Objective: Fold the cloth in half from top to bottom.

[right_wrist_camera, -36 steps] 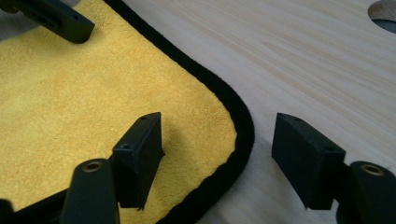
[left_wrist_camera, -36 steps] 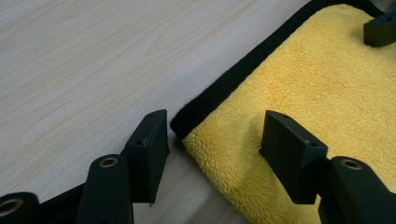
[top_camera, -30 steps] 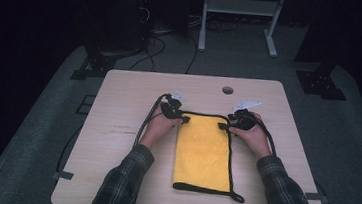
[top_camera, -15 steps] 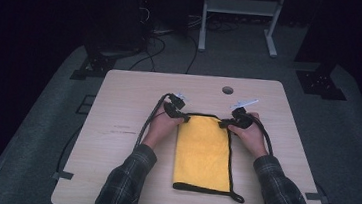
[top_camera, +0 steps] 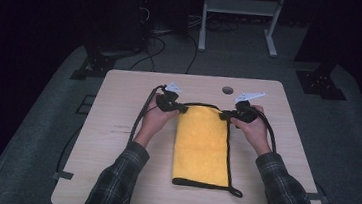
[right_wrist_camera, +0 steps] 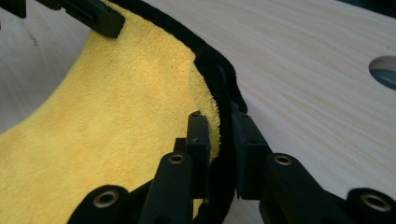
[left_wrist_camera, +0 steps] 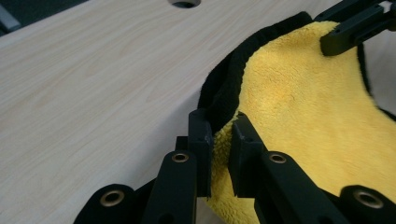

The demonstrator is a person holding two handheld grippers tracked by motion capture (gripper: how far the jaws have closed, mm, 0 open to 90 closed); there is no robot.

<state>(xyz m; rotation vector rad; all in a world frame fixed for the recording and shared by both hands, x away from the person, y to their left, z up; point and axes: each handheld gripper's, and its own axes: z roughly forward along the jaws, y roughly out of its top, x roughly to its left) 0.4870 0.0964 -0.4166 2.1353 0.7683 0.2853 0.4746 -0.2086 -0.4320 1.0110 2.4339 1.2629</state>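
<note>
While both far corners of the yellow towel sit pinched between my tools, I judge the step in hand to be the start of a fold: the far edge is gripped and coming off the table, ready to be carried toward the near edge.

My left gripper is clamped on the far left corner; in the left gripper view its jaws have just been closing and now press the towel's yellow pile and black trim between them. My right gripper is clamped the same way on the far right corner, its jaws also just closed, with the black hem running up between the pads. Each gripper view shows the other tool's tip farther off along the same edge, so the two grips are level with one another.

As for the towel, it lies lengthwise in the middle of the table, already narrow, its near end flat near the table's near edge with a small black loop sticking out at the near right corner. A round hole in the tabletop lies just beyond the far edge.

Next, I think both hands must rise together and travel toward me at the same pace, keeping the edge taut so it does not sag or twist. Then the corners should land squarely on the near ones.
</note>
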